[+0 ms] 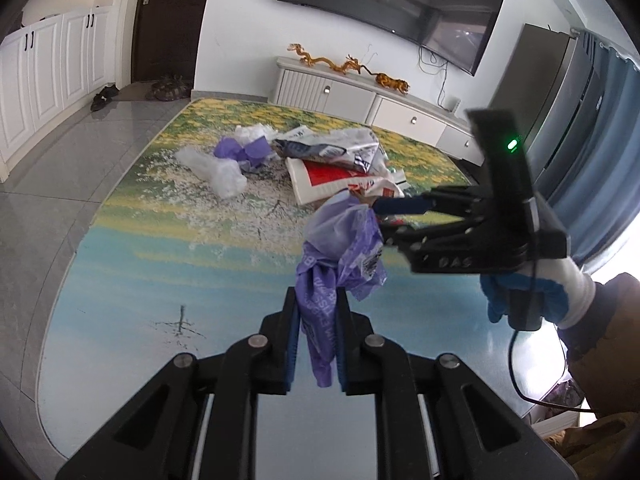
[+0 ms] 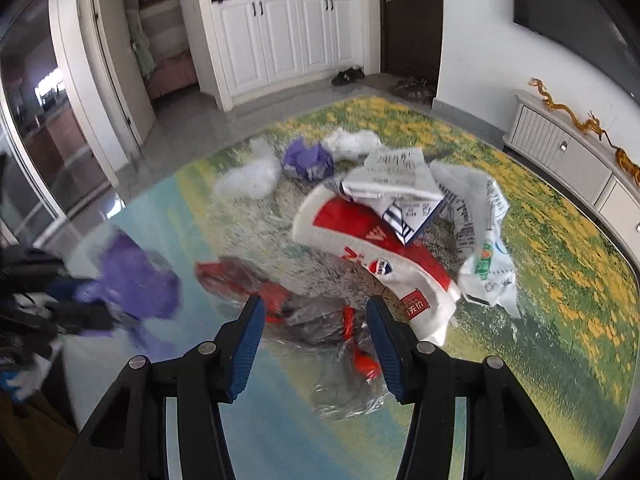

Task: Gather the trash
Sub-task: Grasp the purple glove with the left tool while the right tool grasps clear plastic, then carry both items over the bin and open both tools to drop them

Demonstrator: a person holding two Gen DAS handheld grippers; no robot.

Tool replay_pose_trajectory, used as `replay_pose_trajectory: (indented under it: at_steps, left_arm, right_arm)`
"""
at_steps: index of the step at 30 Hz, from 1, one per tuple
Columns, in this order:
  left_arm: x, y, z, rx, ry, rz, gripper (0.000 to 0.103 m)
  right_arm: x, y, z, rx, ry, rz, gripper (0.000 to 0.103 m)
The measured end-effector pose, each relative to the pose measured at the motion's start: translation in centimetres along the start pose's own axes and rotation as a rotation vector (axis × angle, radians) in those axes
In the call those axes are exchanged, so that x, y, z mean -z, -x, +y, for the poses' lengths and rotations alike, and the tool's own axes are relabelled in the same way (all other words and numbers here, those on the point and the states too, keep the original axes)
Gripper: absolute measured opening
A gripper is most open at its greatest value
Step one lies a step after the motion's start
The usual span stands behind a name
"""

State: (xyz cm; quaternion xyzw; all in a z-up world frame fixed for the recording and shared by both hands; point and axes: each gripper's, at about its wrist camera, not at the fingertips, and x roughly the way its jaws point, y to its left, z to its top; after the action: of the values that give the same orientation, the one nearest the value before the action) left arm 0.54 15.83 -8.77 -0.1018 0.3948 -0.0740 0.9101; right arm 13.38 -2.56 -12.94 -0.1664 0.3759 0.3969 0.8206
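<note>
The left claw (image 1: pixel 318 312) is clamped on a purple bag (image 1: pixel 340 252) with unreadable print, while the right claw (image 2: pixel 316 316) stands apart over clear wrapping (image 2: pixel 340 360), seemingly unpinched, beside a Pepsi-logo bag (image 2: pixel 380 256).

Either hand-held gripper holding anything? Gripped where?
Left hand-held gripper pinches the purple plastic bag at its bunched lower end. Right hand-held gripper is open, holding nothing, over a clear wrapper.

Purple plastic bag (image 1: pixel 320 312) hanging crumpled, trash pile (image 1: pixel 332 164) on rug

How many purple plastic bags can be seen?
2. One purple bag is clamped in the left gripper; another purple bag lies crumpled on the rug among the trash. More may be hidden underneath.
</note>
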Motion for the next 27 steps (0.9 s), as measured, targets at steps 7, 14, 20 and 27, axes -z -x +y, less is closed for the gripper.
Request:
replay_pose_trajectory:
  at_steps: [7, 14, 20, 27]
  left_arm:
    - [-0.2, 0.8, -0.4, -0.035, 0.000, -0.019, 0.014]
    - [-0.6, 1.8, -2.0, -0.087, -0.044, -0.047, 0.014]
    - [-0.9, 2.7, -4.1, -0.116, -0.101, -0.071, 0.014]
    - [-1.7, 2.5, -8.3, -0.090, -0.213, -0.084, 0.014]
  right_arm:
    - [0.9, -1.6, -0.1, 0.035, 0.047, 0.072, 0.048]
    - [2.8, 0.2, -0.4, 0.012, -0.022, 0.069, 0.012]
    - [4.8, 5.5, -1.6, -0.027, -0.168, -0.046, 0.012]
    - [8.0, 12.3, -3.8, 0.008, -0.302, -0.169, 0.012]
